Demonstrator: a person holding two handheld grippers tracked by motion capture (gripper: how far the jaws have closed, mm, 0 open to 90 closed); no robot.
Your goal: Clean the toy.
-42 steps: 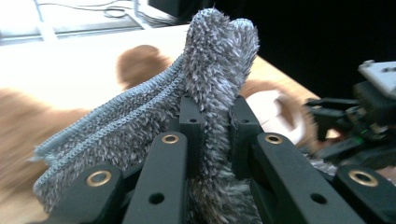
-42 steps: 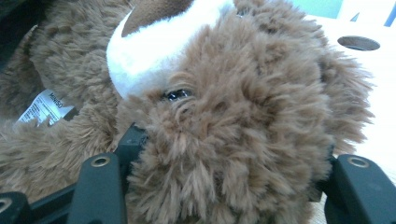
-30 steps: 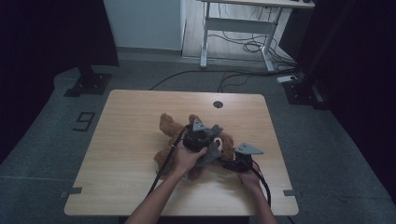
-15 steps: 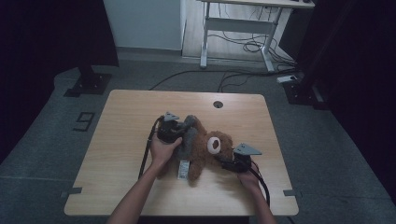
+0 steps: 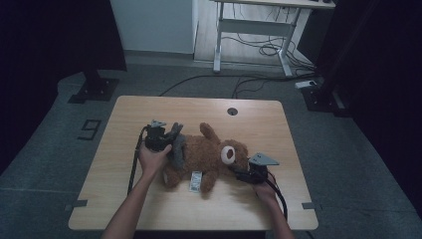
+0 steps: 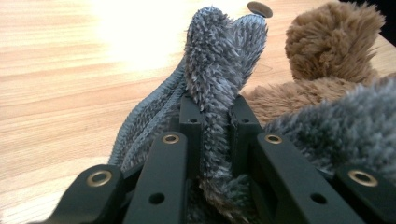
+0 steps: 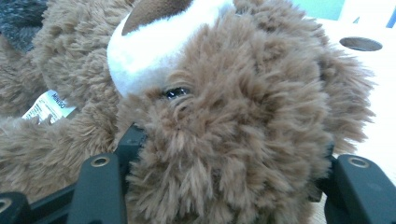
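Observation:
A brown teddy bear (image 5: 204, 152) lies on the wooden table (image 5: 259, 124) with its head toward the right. A grey fuzzy garment (image 5: 178, 147) is bunched around its lower body. My left gripper (image 5: 169, 137) is at the bear's left end, shut on a fold of that grey garment (image 6: 219, 56), which stands up between the black jaws of the left gripper (image 6: 215, 109). My right gripper (image 5: 240, 174) sits at the bear's head. In the right gripper view its jaws press on both sides of the head (image 7: 243, 116) of the bear, with the right gripper (image 7: 229, 154) shut on it.
A white label (image 5: 195, 181) hangs from the bear's belly side. A round cable hole (image 5: 232, 111) lies near the table's far edge. Bare tabletop stretches left and in front of the bear. Behind the table stands a white desk frame (image 5: 254, 30) with cables on the floor.
My left gripper has moved left with the grey garment, from over the bear's head to its lower body. The bear now lies stretched out. The right gripper has kept still.

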